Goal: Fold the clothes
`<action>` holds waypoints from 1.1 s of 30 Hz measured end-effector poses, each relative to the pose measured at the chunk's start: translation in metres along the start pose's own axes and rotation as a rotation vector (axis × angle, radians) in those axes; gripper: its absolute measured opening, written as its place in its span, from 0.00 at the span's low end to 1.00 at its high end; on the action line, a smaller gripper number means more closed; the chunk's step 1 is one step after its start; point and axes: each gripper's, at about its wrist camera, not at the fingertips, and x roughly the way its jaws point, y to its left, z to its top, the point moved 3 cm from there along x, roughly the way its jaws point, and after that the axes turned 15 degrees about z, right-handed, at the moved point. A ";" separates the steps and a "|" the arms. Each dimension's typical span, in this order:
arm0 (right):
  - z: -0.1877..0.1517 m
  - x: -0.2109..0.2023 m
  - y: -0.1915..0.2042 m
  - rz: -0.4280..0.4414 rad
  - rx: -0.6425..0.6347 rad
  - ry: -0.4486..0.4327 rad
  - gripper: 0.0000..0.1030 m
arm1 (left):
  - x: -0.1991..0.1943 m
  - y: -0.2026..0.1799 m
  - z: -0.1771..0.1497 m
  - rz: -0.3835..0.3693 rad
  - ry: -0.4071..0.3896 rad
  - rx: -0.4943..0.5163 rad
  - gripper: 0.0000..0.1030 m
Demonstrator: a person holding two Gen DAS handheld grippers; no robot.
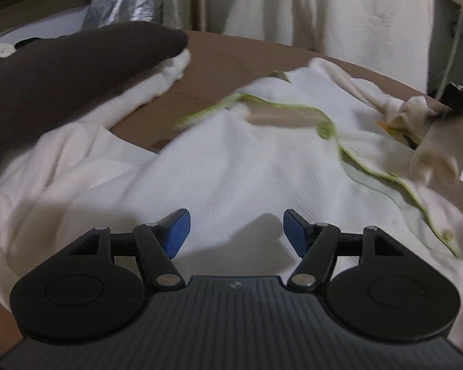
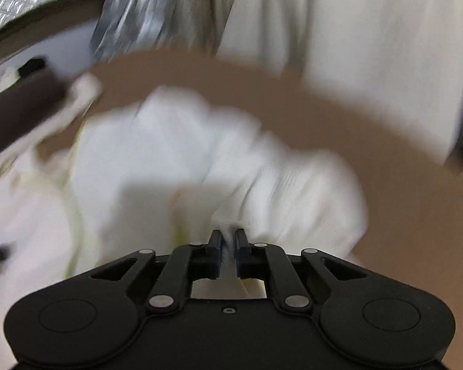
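A white garment [image 1: 231,166] with a thin green trim [image 1: 327,126] lies spread and rumpled on a brown table [image 1: 231,58]. My left gripper [image 1: 236,231] is open and empty, its blue pads just above the cloth. My right gripper [image 2: 228,239] is shut on a fold of the white garment [image 2: 200,154]; this view is blurred by motion. In the left wrist view the right gripper [image 1: 447,117] appears at the far right edge, blurred, with bunched cloth in it.
A dark brown garment [image 1: 61,74] with a white one under it lies on the left of the table. Pale curtains [image 1: 324,9] hang behind the table. A silvery foil sheet [image 1: 123,0] stands at the back left.
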 end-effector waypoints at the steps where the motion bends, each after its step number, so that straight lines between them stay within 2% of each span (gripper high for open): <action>1: 0.014 -0.003 -0.014 -0.050 -0.001 -0.022 0.08 | 0.002 -0.002 0.007 0.020 -0.013 0.004 0.64; 3: 0.041 -0.006 -0.044 -0.144 0.015 -0.054 0.08 | 0.002 -0.005 0.018 0.040 -0.024 -0.005 0.64; 6: 0.076 -0.003 -0.087 -0.349 -0.053 -0.048 0.08 | 0.001 -0.003 0.022 0.033 -0.010 -0.034 0.64; 9: 0.107 -0.001 -0.137 -0.541 -0.043 -0.035 0.08 | 0.003 0.004 0.024 0.045 0.011 -0.044 0.64; 11: 0.119 -0.005 -0.160 -0.646 0.017 -0.053 0.11 | 0.001 0.016 0.030 0.063 0.007 -0.060 0.64; 12: 0.118 -0.003 -0.158 -0.624 0.042 -0.057 0.13 | -0.004 0.022 0.033 0.067 -0.008 -0.058 0.64; 13: 0.116 0.000 -0.154 -0.588 0.064 -0.061 0.27 | -0.009 0.028 0.036 0.071 -0.022 -0.056 0.64; 14: 0.114 0.004 -0.149 -0.552 0.087 -0.065 0.52 | -0.014 0.035 0.038 0.085 -0.037 -0.043 0.64; 15: 0.112 0.007 -0.144 -0.515 0.109 -0.068 0.59 | -0.019 0.042 0.038 0.114 -0.054 -0.015 0.64; 18: 0.106 0.016 -0.130 -0.406 0.176 -0.079 0.61 | -0.025 0.071 0.039 0.221 -0.069 0.045 0.66; 20: 0.103 0.022 -0.120 -0.332 0.219 -0.086 0.61 | -0.022 0.098 0.040 0.298 -0.058 0.004 0.69; 22: 0.096 0.035 -0.086 -0.166 0.283 -0.069 0.61 | -0.019 0.127 0.041 0.363 -0.038 -0.049 0.69; 23: 0.093 0.042 -0.064 -0.059 0.323 -0.061 0.61 | -0.015 0.140 0.040 0.351 -0.016 -0.098 0.69; 26: 0.084 0.056 0.004 0.248 0.431 -0.021 0.61 | -0.014 0.162 0.036 0.242 0.009 -0.218 0.69; 28: 0.077 0.062 0.052 0.428 0.470 0.012 0.61 | -0.016 0.162 0.034 0.220 0.008 -0.223 0.70; 31: 0.064 0.067 0.117 0.578 0.429 0.059 0.61 | -0.019 0.154 0.028 0.232 0.024 -0.156 0.75; 33: 0.056 0.068 0.150 0.630 0.358 0.095 0.61 | -0.012 0.147 0.020 0.281 0.092 -0.097 0.81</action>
